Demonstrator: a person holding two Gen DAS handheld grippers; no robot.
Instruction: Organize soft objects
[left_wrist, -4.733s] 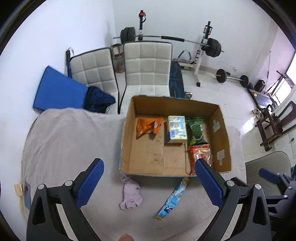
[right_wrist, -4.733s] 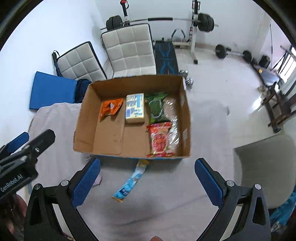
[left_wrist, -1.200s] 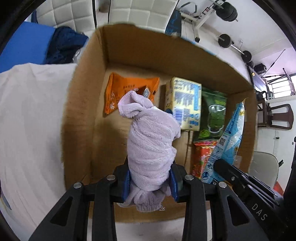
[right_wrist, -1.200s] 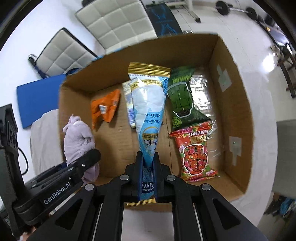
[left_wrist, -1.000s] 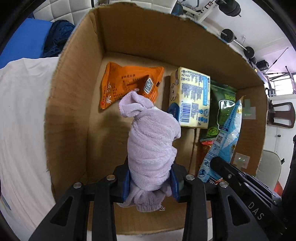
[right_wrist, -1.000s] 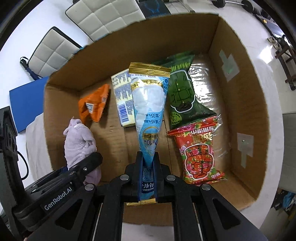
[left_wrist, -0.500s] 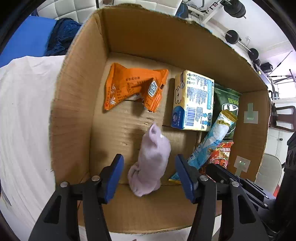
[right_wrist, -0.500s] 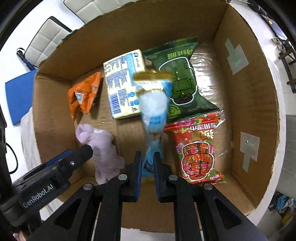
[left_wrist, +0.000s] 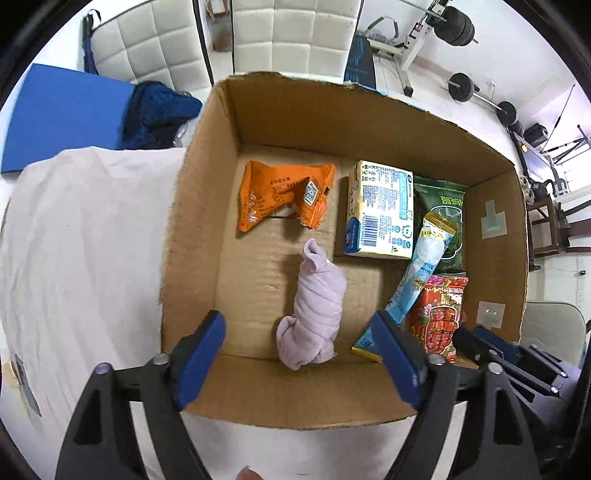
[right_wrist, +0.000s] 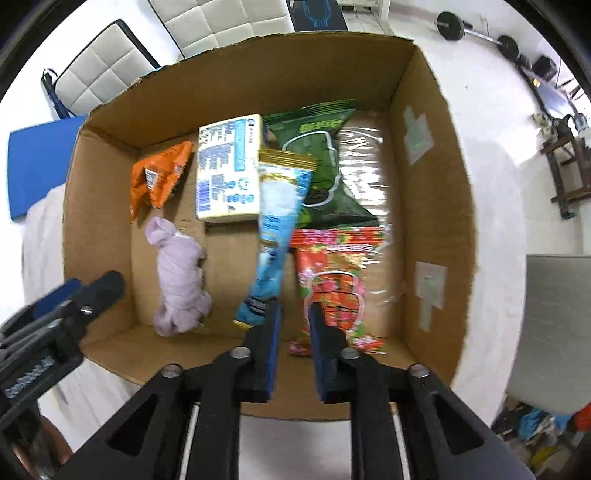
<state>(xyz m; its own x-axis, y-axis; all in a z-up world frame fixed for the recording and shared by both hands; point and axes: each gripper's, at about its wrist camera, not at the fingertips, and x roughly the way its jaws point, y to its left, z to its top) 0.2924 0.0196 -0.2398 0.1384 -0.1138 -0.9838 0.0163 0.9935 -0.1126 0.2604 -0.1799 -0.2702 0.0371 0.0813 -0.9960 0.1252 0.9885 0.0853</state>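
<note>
A rolled lilac cloth (left_wrist: 314, 310) lies on the floor of the cardboard box (left_wrist: 192, 206), near its front wall. My left gripper (left_wrist: 299, 354) is open above the box's front edge, a finger on each side of the cloth, not touching it. A long light-blue snack packet (right_wrist: 275, 229) lies slanted in the box between the cloth (right_wrist: 177, 273) and a red packet (right_wrist: 332, 280). My right gripper (right_wrist: 293, 314) is slightly open just past the packet's lower end and holds nothing. The blue packet also shows in the left wrist view (left_wrist: 417, 277).
In the box (right_wrist: 436, 192) also lie an orange packet (left_wrist: 284, 195), a yellow-and-blue carton (left_wrist: 380, 210) and a green packet (right_wrist: 321, 162). The box stands on a white-covered table (left_wrist: 81, 240). White padded chairs (left_wrist: 155, 40) and gym weights (left_wrist: 458, 26) stand behind.
Both grippers have let go. The lilac cloth dropped from my left gripper onto the box floor and the blue packet fell from my right gripper. Both grippers have drawn back toward the box's front wall.
</note>
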